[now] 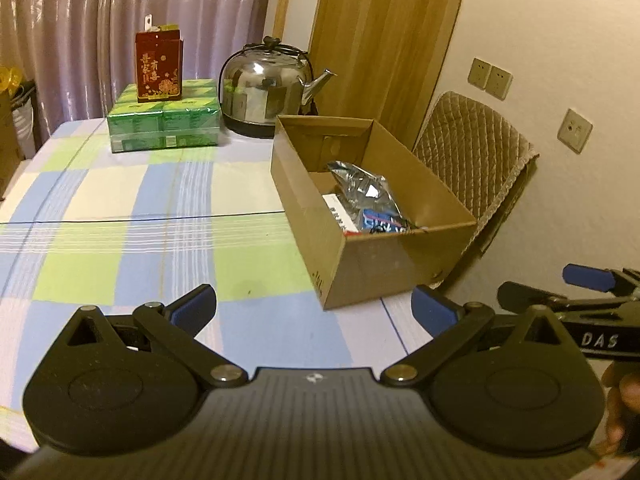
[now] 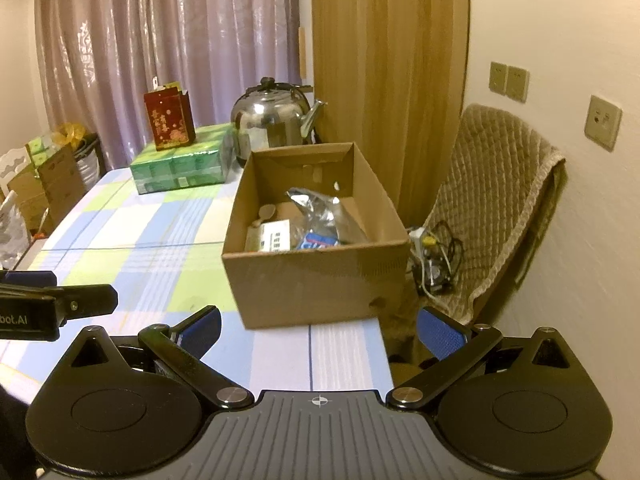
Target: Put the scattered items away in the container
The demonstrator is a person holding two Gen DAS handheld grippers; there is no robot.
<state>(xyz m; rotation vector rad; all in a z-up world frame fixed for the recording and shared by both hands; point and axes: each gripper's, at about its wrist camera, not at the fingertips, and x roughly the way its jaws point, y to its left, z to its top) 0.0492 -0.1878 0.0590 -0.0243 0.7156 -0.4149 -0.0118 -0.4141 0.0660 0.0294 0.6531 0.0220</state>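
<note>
The right gripper [image 2: 318,330] hung above the near edge of the checked tablecloth [image 2: 160,240] with its blue pads spread wide and nothing between them. Just ahead sat the open cardboard box [image 2: 320,276], which held a crinkled silver bag [image 2: 320,208], a white packet [image 2: 276,236] and a blue wrapper [image 2: 318,240]. Behind it stood a steel kettle [image 2: 272,120] and a red carton [image 2: 170,120] on a green package [image 2: 180,170]; a black part of the left gripper [image 2: 56,304] showed at the left edge.

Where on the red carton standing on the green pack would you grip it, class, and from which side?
Grip the red carton across its narrow upright sides, near mid-height, coming in level from the near side of the table. It stands upright on the green pack, its top looks open and uneven, and the kettle stands well to its right.
</note>
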